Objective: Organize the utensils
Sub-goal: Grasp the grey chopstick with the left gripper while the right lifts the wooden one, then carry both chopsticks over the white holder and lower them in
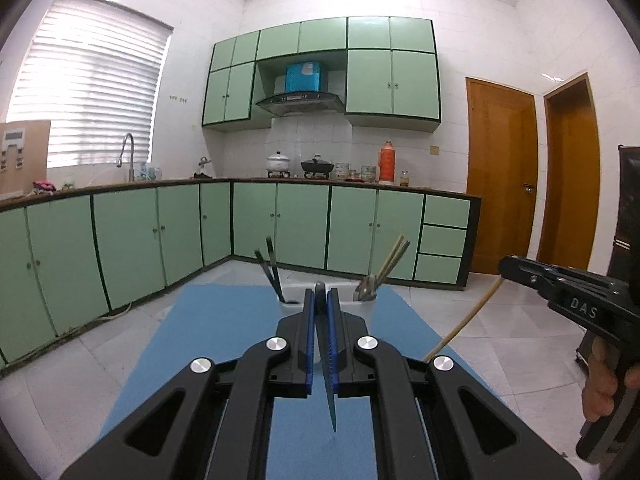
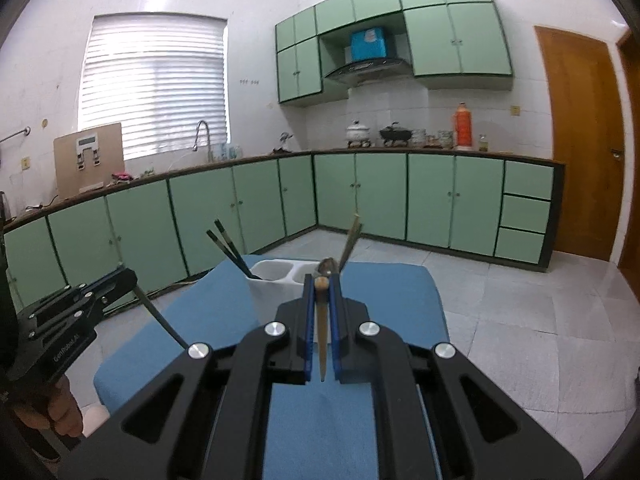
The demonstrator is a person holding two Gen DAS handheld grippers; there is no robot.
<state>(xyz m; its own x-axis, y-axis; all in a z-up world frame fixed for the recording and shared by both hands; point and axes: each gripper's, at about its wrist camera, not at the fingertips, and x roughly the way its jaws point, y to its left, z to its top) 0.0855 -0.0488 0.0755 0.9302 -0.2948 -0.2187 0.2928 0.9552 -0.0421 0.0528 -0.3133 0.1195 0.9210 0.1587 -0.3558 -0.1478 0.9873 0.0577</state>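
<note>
The left gripper (image 1: 321, 300) is clamping a dark chopstick (image 1: 329, 384) between its blue pads (image 1: 307, 344), jaws closed on it. The stick is running back along the fingers, its thin tip hanging below and behind the pads, over the blue mat (image 1: 208, 320). The right gripper (image 2: 321, 286) is gripping a tan chopstick (image 2: 321, 336) the same way, jaws closed on it, with the thick end just at the fingertips and the point trailing back toward the camera.

Just ahead of both fingertips a white holder (image 2: 272, 280) is standing on the mat, at its far edge. Its compartment to the left of the tools is holding two dark chopsticks (image 2: 226, 246), leaning left. The compartment to the right is holding two tan chopsticks (image 1: 394, 258), leaning right, and a metal spoon (image 1: 366, 290). The spoon bowl is sitting directly beyond the right gripper's tips in the right wrist view.

In the left wrist view, the right gripper is showing at the right edge, held by a hand (image 1: 600, 380), with its tan stick slanting down beneath it. In the right wrist view, the left gripper is appearing at the left edge, its dark stick angling down toward the mat.

Beyond the mat are a tiled floor (image 2: 520, 320) and green cabinets (image 1: 300, 224).
</note>
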